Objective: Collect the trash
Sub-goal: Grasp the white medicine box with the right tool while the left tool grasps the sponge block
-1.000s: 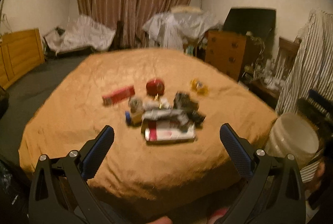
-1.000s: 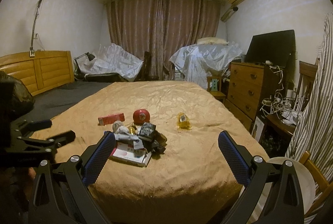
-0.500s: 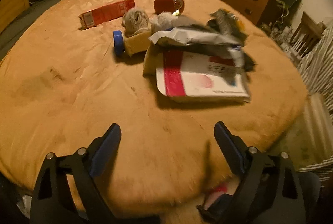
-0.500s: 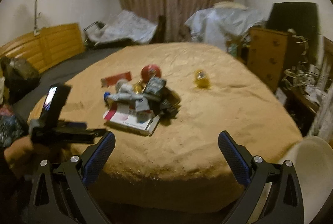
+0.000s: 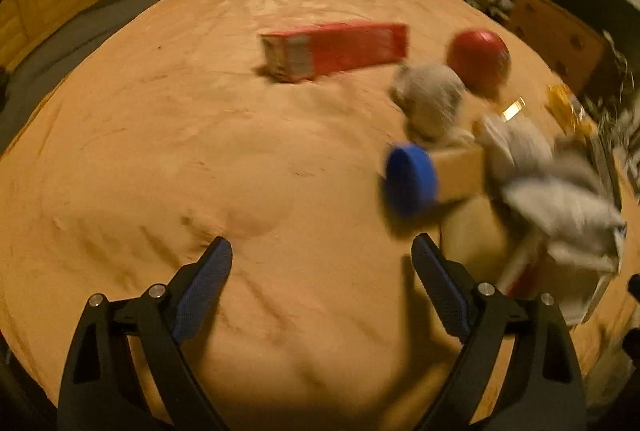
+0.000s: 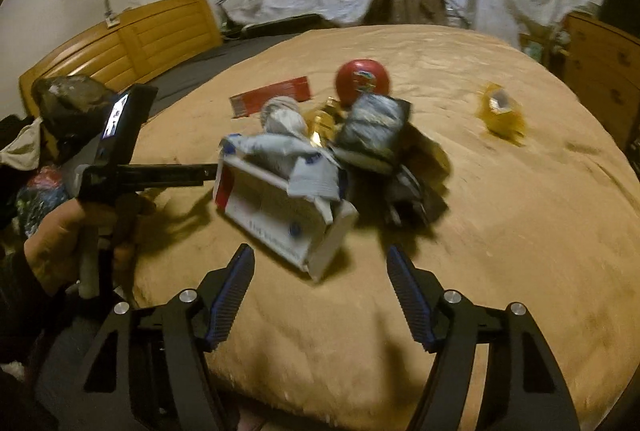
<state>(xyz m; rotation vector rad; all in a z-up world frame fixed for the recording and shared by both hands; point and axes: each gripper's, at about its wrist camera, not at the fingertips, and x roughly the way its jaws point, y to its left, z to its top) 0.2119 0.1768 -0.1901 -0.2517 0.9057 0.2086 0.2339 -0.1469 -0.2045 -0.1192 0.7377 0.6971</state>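
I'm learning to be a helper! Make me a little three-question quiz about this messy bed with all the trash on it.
1. True or false: the left claw is already squeezing a piece of trash.
2. Which thing sits apart from the pile, over to the right in the right wrist view? A) red box B) yellow wrapper C) red ball
3. Fill in: the round cap near the left claw is coloured ____.

Key: 1 false, both claws are open and empty, the right claw too. 2 B. 3 blue.
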